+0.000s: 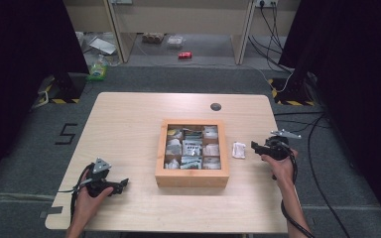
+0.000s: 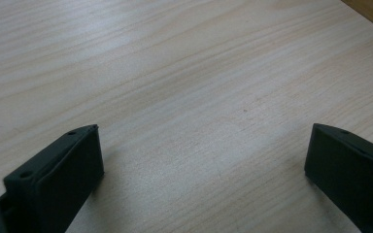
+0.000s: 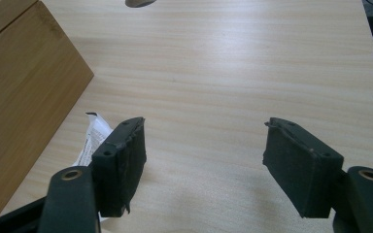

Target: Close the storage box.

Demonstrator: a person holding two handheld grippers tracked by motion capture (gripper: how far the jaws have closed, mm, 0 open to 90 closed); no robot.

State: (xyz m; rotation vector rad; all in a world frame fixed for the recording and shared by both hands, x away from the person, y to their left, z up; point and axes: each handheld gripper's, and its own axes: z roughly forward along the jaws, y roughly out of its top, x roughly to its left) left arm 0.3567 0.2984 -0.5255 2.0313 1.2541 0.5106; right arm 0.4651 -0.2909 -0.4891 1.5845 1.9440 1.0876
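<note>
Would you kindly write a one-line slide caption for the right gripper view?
Open right claw poised over the table, a small white packet beside its left jaw, next to the wooden box.

Even overhead light on the pale table (image 1: 129,129); dark curtains (image 1: 25,44) at both sides; soft shadows under the jaws, close views slightly blurred

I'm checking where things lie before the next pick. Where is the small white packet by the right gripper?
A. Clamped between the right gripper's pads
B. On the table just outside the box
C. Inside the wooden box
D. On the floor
B: the small white packet lies flat on the table, between the wooden box and the open right gripper.
</note>
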